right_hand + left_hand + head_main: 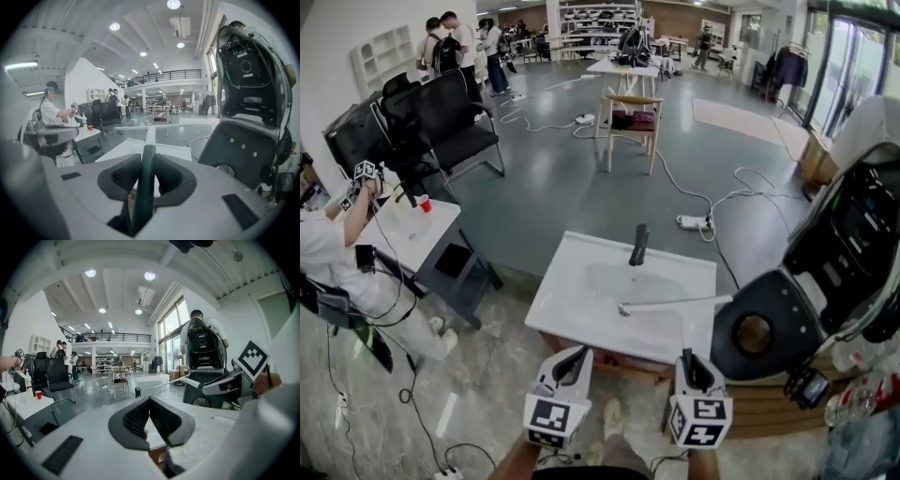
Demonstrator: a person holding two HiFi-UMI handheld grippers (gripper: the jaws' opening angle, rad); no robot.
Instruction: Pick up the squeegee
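Observation:
My right gripper (687, 359) is shut on the squeegee's dark green handle (144, 187), which runs forward between the jaws. The handle ends in a white neck and a long white crossbar (152, 125). In the head view that crossbar (675, 302) hangs above the white basin (572, 314), clear of its surface. In the left gripper view the squeegee (187, 380) shows at the right, running toward the right gripper (225, 386). My left gripper (578, 354) hovers at the basin's near edge. Its pads (140, 420) meet at the tips, with nothing between them.
A dark faucet (638, 244) stands at the basin's far edge. A black and white machine (759, 333) crowds the right side. At the left a person (328, 253) works at a small white table (408, 234). Cables and a power strip (694, 222) lie on the floor beyond.

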